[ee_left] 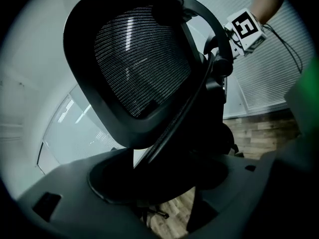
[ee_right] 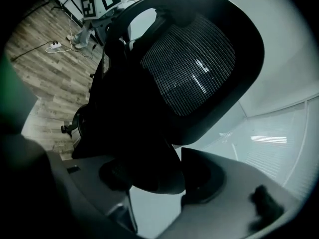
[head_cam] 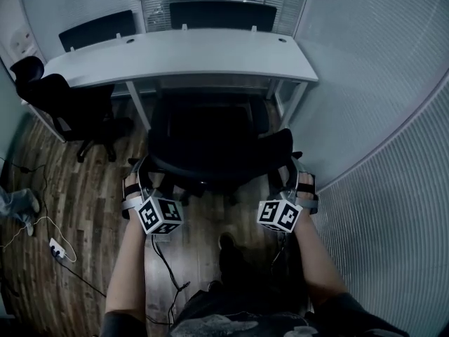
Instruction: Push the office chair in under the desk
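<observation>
Standing behind the office chair [head_cam: 210,142], the person has a gripper on each side of its mesh backrest [ee_left: 142,59]. The left gripper [head_cam: 140,181] is clamped on the backrest's left rim and the right gripper [head_cam: 298,180] on the right rim. Each gripper's own view shows the black frame running down between its jaws, with both jaws closed against it.

The chair faces the white desk [head_cam: 182,55], lined up between the desk's legs. The front of its seat is near the desk's front edge, and the backrest stands well out on the wooden floor [head_cam: 91,209]. I'd say this is the push itself: the hold is made, and the chair is not yet home.

The next move, as I judge it, calls for an even shove from both hands, straight toward the desk. That should stop the castors swinging the chair sideways into a desk leg. The armrests may need to clear the desktop's underside, though I can't tell their height from here.

A second black chair [head_cam: 66,104] sits off to the left, well apart and out of the way.
</observation>
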